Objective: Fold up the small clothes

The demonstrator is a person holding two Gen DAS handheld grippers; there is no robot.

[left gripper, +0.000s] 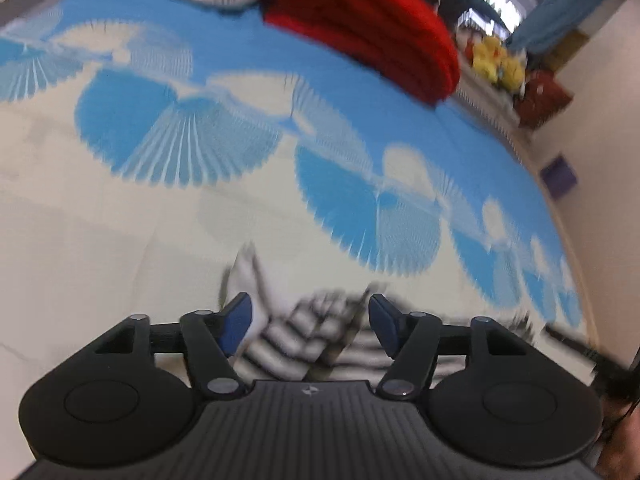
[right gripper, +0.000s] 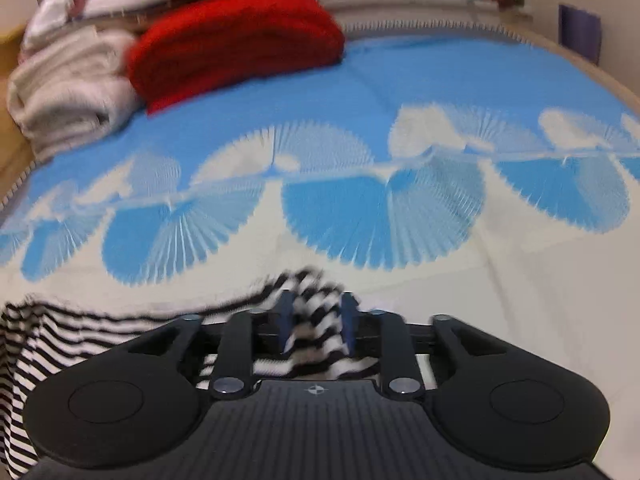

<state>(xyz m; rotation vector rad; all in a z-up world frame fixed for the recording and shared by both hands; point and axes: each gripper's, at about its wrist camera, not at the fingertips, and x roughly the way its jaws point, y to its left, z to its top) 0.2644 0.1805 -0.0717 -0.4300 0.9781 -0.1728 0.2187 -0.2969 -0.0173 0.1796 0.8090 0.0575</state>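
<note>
Striped black-and-white fabric, the small garment (left gripper: 304,332), lies on the bed cover (left gripper: 120,220) directly beneath and between the fingers of the left claw (left gripper: 308,320); the jaws stand apart and the blue pads do not press on it. Ahead of that claw sits a folded red blanket (left gripper: 368,28). The right claw (right gripper: 316,320) has a bunched fold of the same garment (right gripper: 316,336) between narrowly spaced fingers; whether the pads grip it cannot be told.

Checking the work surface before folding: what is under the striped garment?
The striped garment lies on the blue-and-cream fan-patterned bedspread, which shows all around it. Whatever lies directly beneath the cloth is covered and cannot be seen.
</note>
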